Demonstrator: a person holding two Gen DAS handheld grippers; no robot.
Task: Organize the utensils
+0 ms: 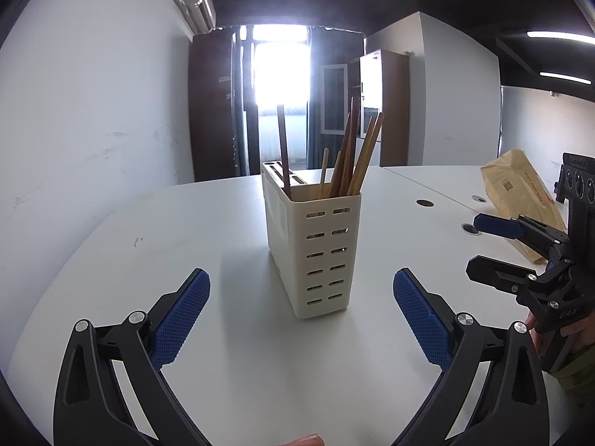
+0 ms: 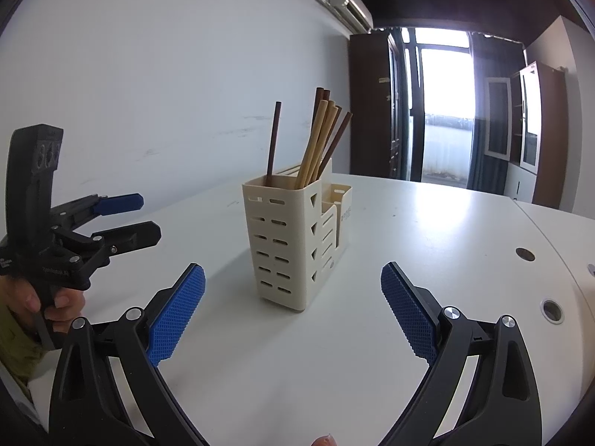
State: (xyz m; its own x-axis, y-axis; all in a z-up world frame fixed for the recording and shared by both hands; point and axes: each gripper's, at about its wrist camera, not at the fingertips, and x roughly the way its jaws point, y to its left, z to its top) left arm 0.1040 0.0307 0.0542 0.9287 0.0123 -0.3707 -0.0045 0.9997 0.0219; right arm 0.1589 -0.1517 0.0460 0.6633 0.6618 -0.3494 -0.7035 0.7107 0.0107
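A smooth white counter [image 1: 148,230] with round cable holes [image 1: 424,203] spread beneath a plain white wall [image 1: 93,93]. A crumpled brown paper envelope [image 1: 520,193] lay at its far right edge. Behind stood a dark wooden cabinet [image 2: 372,104], a bright glass door [image 2: 442,111] and a white wall-mounted air conditioner [image 2: 349,3].

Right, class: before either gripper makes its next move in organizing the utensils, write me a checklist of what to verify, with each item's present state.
1. Left gripper open and holding nothing: ok.
2. Right gripper open and holding nothing: ok.
3. Utensil holder standing upright on the table: ok.
4. Chopsticks inside the holder's tall compartment, leaning but contained: ok.
5. Any utensils left loose on the table: none in either view; the area beyond the views, cannot tell.
6. Brown paper package lying well apart from the holder: ok.
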